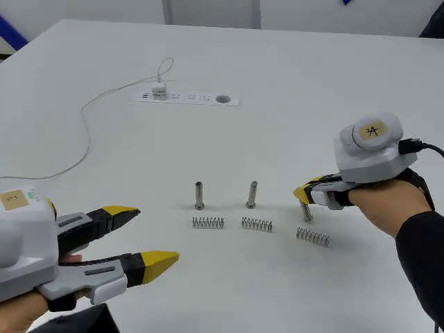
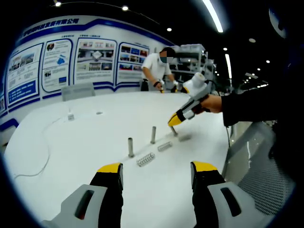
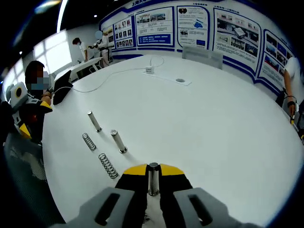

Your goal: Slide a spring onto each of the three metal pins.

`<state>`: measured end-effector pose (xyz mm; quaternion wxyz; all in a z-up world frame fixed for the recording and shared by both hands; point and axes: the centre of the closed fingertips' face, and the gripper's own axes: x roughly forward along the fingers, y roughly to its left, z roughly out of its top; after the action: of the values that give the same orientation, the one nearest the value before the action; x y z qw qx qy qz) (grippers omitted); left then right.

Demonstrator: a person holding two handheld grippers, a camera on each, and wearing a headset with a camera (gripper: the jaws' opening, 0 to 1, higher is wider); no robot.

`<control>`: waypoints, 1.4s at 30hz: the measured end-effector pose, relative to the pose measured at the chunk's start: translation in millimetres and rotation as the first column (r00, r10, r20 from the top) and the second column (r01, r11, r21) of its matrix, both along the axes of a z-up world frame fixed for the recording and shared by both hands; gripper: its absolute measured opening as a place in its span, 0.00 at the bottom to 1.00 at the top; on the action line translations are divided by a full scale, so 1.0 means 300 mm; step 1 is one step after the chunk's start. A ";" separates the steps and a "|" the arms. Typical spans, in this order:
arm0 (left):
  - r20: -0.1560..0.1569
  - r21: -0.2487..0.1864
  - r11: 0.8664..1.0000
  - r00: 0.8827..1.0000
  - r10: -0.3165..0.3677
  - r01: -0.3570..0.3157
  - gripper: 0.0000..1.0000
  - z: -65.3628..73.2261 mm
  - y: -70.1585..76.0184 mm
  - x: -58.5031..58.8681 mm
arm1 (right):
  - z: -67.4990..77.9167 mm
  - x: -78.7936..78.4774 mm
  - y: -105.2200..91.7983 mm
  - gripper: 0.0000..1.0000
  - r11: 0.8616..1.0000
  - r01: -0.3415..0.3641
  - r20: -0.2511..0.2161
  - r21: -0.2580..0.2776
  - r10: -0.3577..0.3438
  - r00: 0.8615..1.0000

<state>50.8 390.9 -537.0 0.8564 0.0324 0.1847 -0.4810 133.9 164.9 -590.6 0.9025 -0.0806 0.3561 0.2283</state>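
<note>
The left gripper [image 1: 147, 236] hung low over the near edge of the white table [image 1: 291, 62], roughly level, its jaws spread wide with nothing between them. The right gripper [image 1: 302, 193], held in a hand [image 1: 385, 205], reached in from the right with its tips angled down and was pinched tight on the third pin [image 1: 306, 212]. Far beyond both claws lay a power strip [image 1: 187, 98] and its cable [image 1: 87, 121]; blue-framed wall posters [image 2: 61, 64] lined the room. Ahead and right of the left claw stood the left pin [image 1: 199, 195], then the middle pin [image 1: 252, 194], both upright. The gripped pin stood about upright too. The left spring [image 1: 208, 222], middle spring [image 1: 257, 224] and right spring [image 1: 313, 237] lay flat, long axes crosswise, the last just beneath the right claw
</note>
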 end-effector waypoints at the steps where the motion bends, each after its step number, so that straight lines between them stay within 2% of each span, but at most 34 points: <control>1: 0.000 0.000 1.000 1.000 0.000 0.000 0.59 0.000 0.000 0.000 | 0.003 -0.001 -0.002 0.09 1.000 0.004 0.003 0.003 -0.004 1.000; 9: 0.005 0.001 1.000 1.000 0.001 -0.001 0.59 0.000 0.000 0.005 | 0.027 0.001 -0.008 0.09 1.000 0.005 0.047 0.000 -0.005 0.999; 27: 0.007 0.008 1.000 1.000 0.003 -0.003 0.59 -0.003 0.002 0.003 | 0.030 -0.021 -0.019 0.09 1.000 0.004 0.064 -0.006 -0.003 0.998; 42: 0.016 0.016 1.000 1.000 -0.005 0.005 0.60 -0.002 -0.001 -0.001 | 0.025 -0.006 -0.020 0.10 1.000 -0.006 0.067 -0.007 0.006 0.998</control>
<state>50.4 390.6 -537.8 0.8564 0.0435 0.1818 -0.4813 132.0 159.0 -583.2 0.9129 -0.0923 0.3263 0.2271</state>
